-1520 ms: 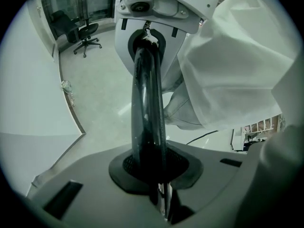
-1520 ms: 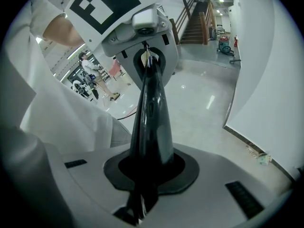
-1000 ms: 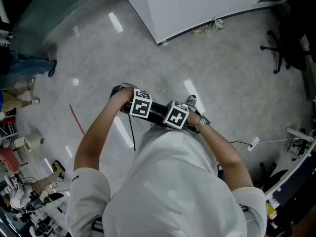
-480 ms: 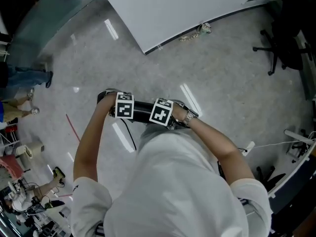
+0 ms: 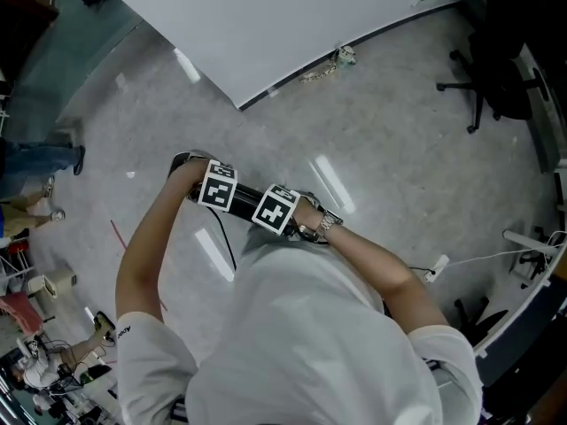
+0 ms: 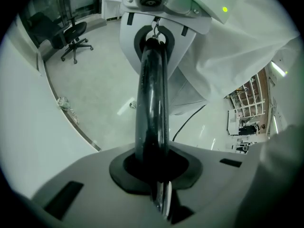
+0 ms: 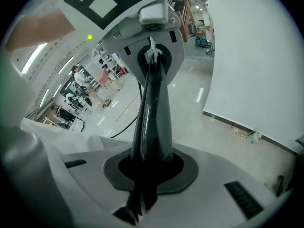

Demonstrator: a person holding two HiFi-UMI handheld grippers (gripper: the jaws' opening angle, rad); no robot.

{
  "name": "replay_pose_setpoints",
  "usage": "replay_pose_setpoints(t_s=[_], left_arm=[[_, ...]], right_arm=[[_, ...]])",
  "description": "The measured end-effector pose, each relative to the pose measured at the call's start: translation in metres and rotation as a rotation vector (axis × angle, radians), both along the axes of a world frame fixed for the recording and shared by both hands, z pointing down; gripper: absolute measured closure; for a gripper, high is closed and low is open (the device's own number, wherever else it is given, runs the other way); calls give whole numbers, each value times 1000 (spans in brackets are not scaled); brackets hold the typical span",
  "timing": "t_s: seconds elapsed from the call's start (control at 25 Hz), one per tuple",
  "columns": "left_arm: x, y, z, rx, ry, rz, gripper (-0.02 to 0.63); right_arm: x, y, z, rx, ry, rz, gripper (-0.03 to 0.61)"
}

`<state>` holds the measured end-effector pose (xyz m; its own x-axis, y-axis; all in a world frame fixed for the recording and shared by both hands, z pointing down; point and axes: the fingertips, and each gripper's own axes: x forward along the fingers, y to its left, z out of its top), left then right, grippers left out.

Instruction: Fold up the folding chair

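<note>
**Left hand-held gripper** (image 6: 159, 198), one. Jaws were clenched on a glossy black bar (image 6: 152, 108).

**Right hand-held gripper** (image 7: 138, 201), one. It was likewise clamped on the same bar and faced the left hand-held gripper along it.

**Black bar**, one. It spanned between the two hand-held grippers, close against the person's front. It was judged a frame rail of the folding chair. The rest of the chair lay out of sight beneath the torso.

**Task status.** The seat and legs were unseen, so whether folding was complete could not be told. One slim rail gripped at both ends suggested the chair hung flat, with only setting down left.

**Wristwatch** (image 5: 323, 227), one. It sat just behind the right hand-held gripper.

**Black cable** (image 5: 232, 248), one. It lay on the floor below the left hand-held gripper.

**White wall panel** (image 5: 266, 25), one. It stood beyond both hand-held grippers.

**Swivel office chair** (image 5: 492, 78), one. It stood well apart, far to the right of the right hand-held gripper.
</note>
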<state>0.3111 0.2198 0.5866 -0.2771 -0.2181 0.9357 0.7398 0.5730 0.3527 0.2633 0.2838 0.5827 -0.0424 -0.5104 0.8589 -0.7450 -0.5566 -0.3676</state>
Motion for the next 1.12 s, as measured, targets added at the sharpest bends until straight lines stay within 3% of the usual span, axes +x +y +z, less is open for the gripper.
replay_pose_setpoints(t_s=[0.16,0.48,0.84,1.12], left_arm=[[17,11,-15,29,21,-10,561],[73,28,-17,-38,85,-112,560],[143,43,-29,-136,137,-382,560],[207,42,-23,-116,131,-530,560]], right_arm=[[17,12,-12,-1,37,14,522],[79,33,-17,-46,88,-69,520],[179,57,-27,-96,192,-402,520],[252,59,-22,-79,149,-551,520]])
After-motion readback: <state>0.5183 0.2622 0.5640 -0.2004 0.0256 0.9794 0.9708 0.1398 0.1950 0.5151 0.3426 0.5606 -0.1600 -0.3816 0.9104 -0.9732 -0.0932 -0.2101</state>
